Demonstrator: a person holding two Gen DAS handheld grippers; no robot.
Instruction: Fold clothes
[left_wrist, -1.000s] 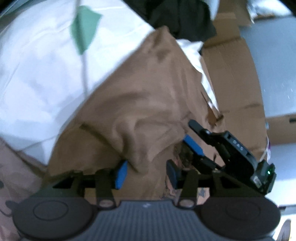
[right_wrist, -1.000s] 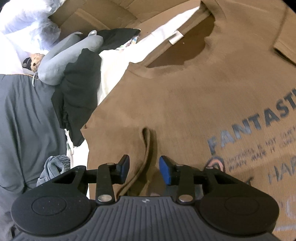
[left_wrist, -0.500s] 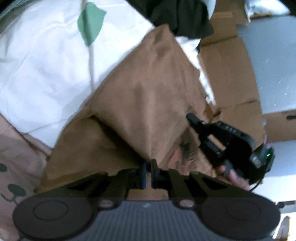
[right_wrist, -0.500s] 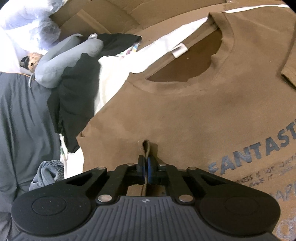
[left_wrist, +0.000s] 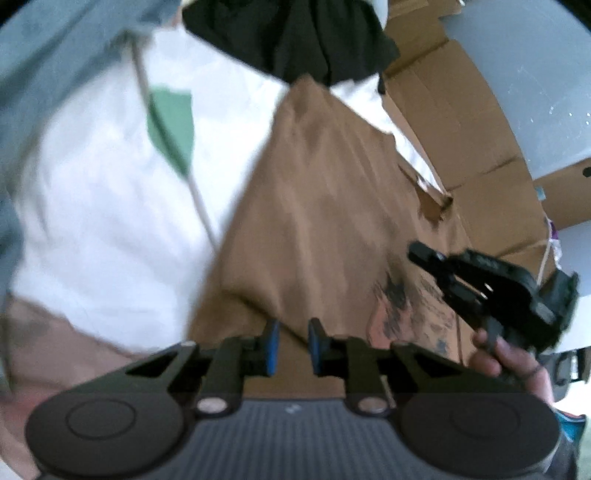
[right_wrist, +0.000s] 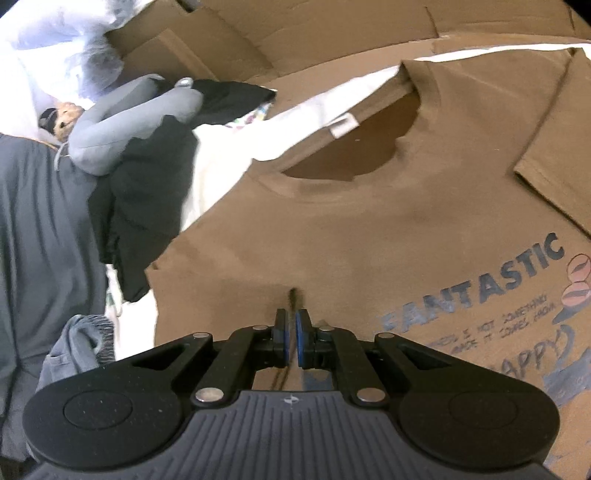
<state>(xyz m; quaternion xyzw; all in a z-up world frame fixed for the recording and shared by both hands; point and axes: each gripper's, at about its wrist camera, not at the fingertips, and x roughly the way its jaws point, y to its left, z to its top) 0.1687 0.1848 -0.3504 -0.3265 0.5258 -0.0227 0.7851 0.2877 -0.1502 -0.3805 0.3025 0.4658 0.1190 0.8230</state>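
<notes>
Flattened cardboard (right_wrist: 332, 44) forms the work surface, with a white sheet (left_wrist: 103, 206) spread over part of it and a pile of dark clothing (right_wrist: 147, 206) heaped along one edge. A grey padded item (right_wrist: 122, 125) rests on top of that pile.

The brown T-shirt (right_wrist: 369, 229) lies front-side up on the cardboard and sheet. Its neck opening, inner label and printed word "FANTASTIC" face the right wrist camera. One sleeve lies flat toward the upper right of that view.

Right tool (right_wrist: 291, 343): the blue pads are nearly together, pinching a thin raised ridge of the brown T-shirt's fabric between them. The ridge runs forward a short way from the pads.

Left tool (left_wrist: 291, 347): the jaws are opening, with a narrow gap between the blue pads. A fold of the brown T-shirt sits in that gap and rises away from the tool as a tented peak. The view is motion-blurred, so contact between pads and fabric cannot be confirmed.

In the left wrist view, the right tool appears at the right edge, held in a hand (left_wrist: 509, 362), just above the printed area of the shirt. A green patch (left_wrist: 170, 129) shows on the white sheet.
</notes>
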